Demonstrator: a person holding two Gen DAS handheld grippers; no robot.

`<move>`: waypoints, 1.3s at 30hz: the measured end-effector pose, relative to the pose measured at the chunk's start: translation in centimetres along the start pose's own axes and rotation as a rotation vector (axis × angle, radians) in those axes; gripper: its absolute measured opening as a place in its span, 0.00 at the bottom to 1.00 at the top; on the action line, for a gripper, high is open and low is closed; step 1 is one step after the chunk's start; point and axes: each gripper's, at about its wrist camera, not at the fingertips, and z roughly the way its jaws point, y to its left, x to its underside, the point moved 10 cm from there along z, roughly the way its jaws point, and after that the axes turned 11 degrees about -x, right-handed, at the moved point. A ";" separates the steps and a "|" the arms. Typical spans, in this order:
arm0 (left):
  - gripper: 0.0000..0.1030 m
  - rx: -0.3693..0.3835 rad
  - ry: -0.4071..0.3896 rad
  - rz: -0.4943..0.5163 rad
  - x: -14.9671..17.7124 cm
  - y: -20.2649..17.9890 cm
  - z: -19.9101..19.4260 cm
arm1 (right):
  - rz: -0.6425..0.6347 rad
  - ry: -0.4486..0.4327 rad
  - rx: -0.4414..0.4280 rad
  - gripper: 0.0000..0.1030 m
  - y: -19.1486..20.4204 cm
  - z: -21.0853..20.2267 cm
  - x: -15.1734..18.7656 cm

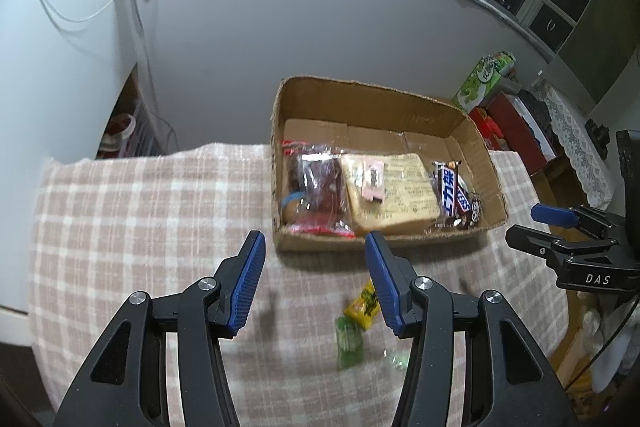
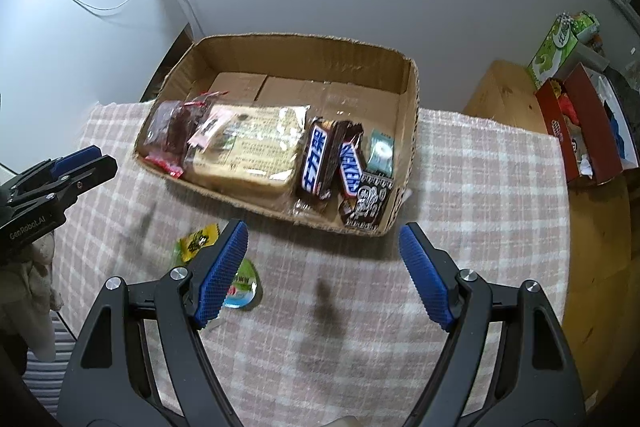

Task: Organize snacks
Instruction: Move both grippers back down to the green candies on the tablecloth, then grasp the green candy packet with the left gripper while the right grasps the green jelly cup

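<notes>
R wrist | corrugated cardboard box | checked woven cloth | crinkly foil bars

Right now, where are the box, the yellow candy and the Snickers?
box (image 2: pixel 410 95), right wrist view, on its right wall.
yellow candy (image 2: pixel 196 242), right wrist view, middle of the wrapper.
Snickers (image 2: pixel 351 169), right wrist view, on the blue label.

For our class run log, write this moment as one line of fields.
left gripper: open, empty | right gripper: open, empty | cardboard box: holds snacks | yellow packet, green packet: on cloth
</notes>
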 end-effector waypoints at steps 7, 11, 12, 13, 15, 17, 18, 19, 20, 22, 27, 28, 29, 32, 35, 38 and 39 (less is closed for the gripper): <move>0.49 0.019 0.042 -0.035 2.8 0.5 0.0 | -0.001 0.028 -0.020 0.78 1.1 0.5 2.1; 0.49 0.030 0.070 -0.049 4.6 0.5 0.2 | -0.004 0.051 -0.035 0.78 1.7 1.2 3.1; 0.49 0.032 0.074 -0.051 4.9 0.5 0.2 | -0.004 0.056 -0.040 0.78 1.9 1.4 3.3; 0.49 0.034 0.079 -0.052 5.2 0.4 0.2 | -0.004 0.059 -0.044 0.78 2.0 1.5 3.5; 0.49 0.038 0.089 -0.053 5.9 0.3 0.3 | -0.003 0.065 -0.052 0.78 2.3 1.7 3.9; 0.49 0.045 0.098 -0.054 6.5 -0.1 0.4 | -0.005 0.069 -0.062 0.78 2.6 2.0 4.2; 0.49 0.046 0.101 -0.053 6.8 -0.1 0.4 | -0.007 0.071 -0.069 0.78 2.9 2.2 4.3; 0.49 0.050 0.105 -0.052 7.1 -0.3 0.5 | -0.008 0.075 -0.074 0.78 3.0 2.4 4.5; 0.49 0.055 0.111 -0.052 7.4 -0.5 0.6 | -0.008 0.080 -0.077 0.78 3.1 2.6 4.6; 0.49 0.061 0.121 -0.046 7.9 -0.9 0.8 | -0.010 0.085 -0.087 0.78 3.4 2.9 4.8; 0.49 0.073 0.141 -0.034 9.0 -1.8 1.3 | -0.022 0.099 -0.111 0.78 4.0 3.7 5.2; 0.47 0.076 0.145 -0.032 9.2 -1.9 1.4 | -0.020 0.103 -0.113 0.78 4.1 3.8 5.3; 0.46 0.079 0.149 -0.029 9.3 -2.1 1.6 | -0.019 0.104 -0.111 0.78 4.1 3.9 5.3; 0.39 0.081 0.162 -0.013 9.8 -2.6 2.1 | -0.011 0.111 -0.094 0.78 4.0 4.3 5.3; 0.36 0.084 0.170 -0.006 10.0 -3.0 2.6 | 0.011 0.127 -0.110 0.78 4.1 4.9 5.3; 0.33 0.086 0.176 -0.007 10.1 -3.2 2.9 | 0.008 0.140 -0.113 0.72 4.5 5.6 5.3; 0.33 0.086 0.176 -0.008 10.1 -3.2 3.1 | 0.004 0.145 -0.113 0.70 4.6 5.8 5.3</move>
